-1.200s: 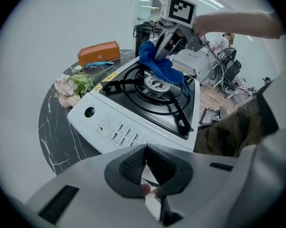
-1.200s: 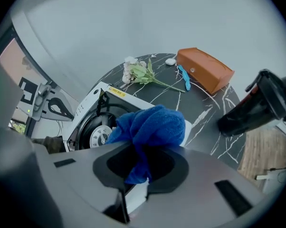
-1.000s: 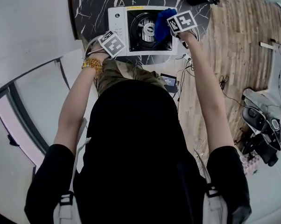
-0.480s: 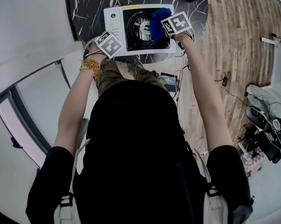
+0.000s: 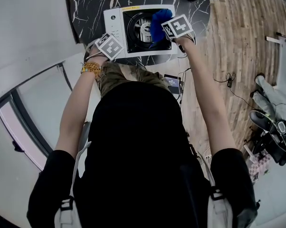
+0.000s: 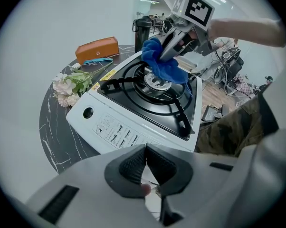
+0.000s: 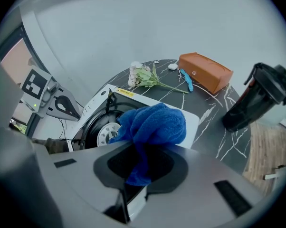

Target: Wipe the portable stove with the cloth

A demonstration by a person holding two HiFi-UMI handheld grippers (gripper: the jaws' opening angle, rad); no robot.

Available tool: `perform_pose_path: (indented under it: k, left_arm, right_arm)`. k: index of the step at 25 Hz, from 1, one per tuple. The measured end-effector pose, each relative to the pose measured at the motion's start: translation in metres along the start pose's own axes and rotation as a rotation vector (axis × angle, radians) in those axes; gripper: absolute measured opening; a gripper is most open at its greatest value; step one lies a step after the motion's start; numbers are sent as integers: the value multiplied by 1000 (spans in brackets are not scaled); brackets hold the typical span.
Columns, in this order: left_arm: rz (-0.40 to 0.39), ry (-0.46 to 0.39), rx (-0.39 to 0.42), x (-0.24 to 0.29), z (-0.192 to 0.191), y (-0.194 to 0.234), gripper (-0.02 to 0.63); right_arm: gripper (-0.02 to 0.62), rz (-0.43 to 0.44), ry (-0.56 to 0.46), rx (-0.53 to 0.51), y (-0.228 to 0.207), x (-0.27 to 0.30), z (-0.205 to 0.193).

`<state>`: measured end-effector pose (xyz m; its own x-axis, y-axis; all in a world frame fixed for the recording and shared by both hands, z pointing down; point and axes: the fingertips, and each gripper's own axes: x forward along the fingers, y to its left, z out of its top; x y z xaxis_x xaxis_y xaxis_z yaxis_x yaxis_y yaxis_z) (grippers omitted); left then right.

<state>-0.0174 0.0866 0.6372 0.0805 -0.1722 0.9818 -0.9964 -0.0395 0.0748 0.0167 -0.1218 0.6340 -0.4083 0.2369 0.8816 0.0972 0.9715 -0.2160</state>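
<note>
Centrally, the right gripper (image 7: 138, 163) had its jaws, which had just been closing, clamped on the blue cloth (image 7: 155, 122), whose bunched end hung over the burner (image 6: 155, 82) in the middle of the portable stove (image 6: 114, 127). The left gripper (image 6: 146, 163), jaws together with nothing between them, pointed down beside the stove's white control-panel edge. Both stood over the dark marble table (image 7: 214, 122).

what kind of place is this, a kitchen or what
Likely an office or studio room, not a kitchen: the stove sits on a small round marbled table, and loose cables and gear lie on the wood floor.
</note>
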Motion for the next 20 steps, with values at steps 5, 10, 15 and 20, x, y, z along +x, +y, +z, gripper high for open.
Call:
perform_pose_path:
  k: [5, 10, 15, 20]
  left_arm:
    - [11, -4, -9, 0, 1, 2, 8]
    - [8, -18, -20, -1, 0, 1, 8]
    - [-5, -18, -21, 0, 0, 1, 8]
    - [-20, -8, -17, -1, 1, 3, 8]
  right_arm:
    - [43, 13, -4, 19, 3, -6, -12]
    - [43, 5, 30, -27, 18, -11, -35]
    - [43, 44, 70, -34, 36, -13, -53]
    - [48, 188, 117, -20, 37, -16, -54]
